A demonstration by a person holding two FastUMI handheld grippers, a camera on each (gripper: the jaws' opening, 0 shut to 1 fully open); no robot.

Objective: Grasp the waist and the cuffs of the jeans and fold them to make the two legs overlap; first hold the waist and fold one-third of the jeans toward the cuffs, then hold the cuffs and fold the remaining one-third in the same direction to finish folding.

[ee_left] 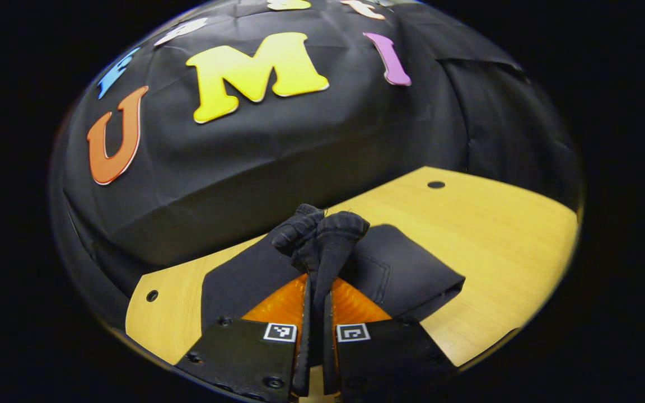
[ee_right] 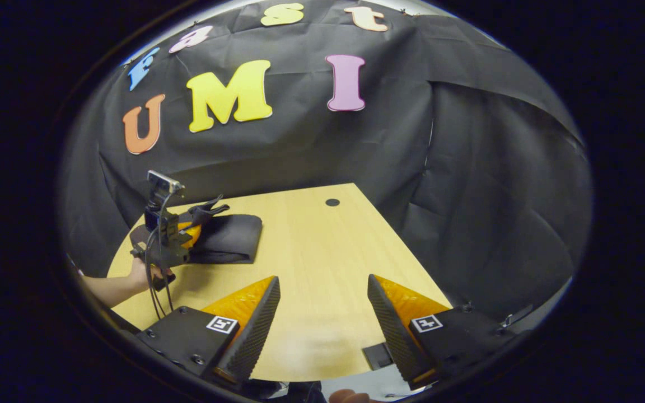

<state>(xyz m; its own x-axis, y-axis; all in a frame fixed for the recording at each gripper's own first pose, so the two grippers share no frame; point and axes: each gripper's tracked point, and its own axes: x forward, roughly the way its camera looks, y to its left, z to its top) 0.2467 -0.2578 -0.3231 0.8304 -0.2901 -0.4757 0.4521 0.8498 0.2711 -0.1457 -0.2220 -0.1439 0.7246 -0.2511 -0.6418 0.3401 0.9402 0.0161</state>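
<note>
The black jeans (ee_left: 406, 274) lie as a folded bundle on the wooden table (ee_left: 501, 235). My left gripper (ee_left: 318, 280) is shut on a bunch of their hemmed ends (ee_left: 328, 229), which look like the cuffs and stand up above the bundle. In the right gripper view the jeans (ee_right: 230, 238) sit at the table's far left, with the left gripper (ee_right: 188, 232) on them and a hand (ee_right: 143, 274) holding it. My right gripper (ee_right: 322, 280) hangs open over bare table (ee_right: 322, 240), well to the right of the jeans, with nothing between its fingers.
The table has round cable holes (ee_left: 436, 184) (ee_left: 152, 295) (ee_right: 332, 202). Black cloth walls (ee_right: 468, 196) close in behind and to the right of the table. The table's near edge (ee_right: 311, 378) lies just below the right gripper.
</note>
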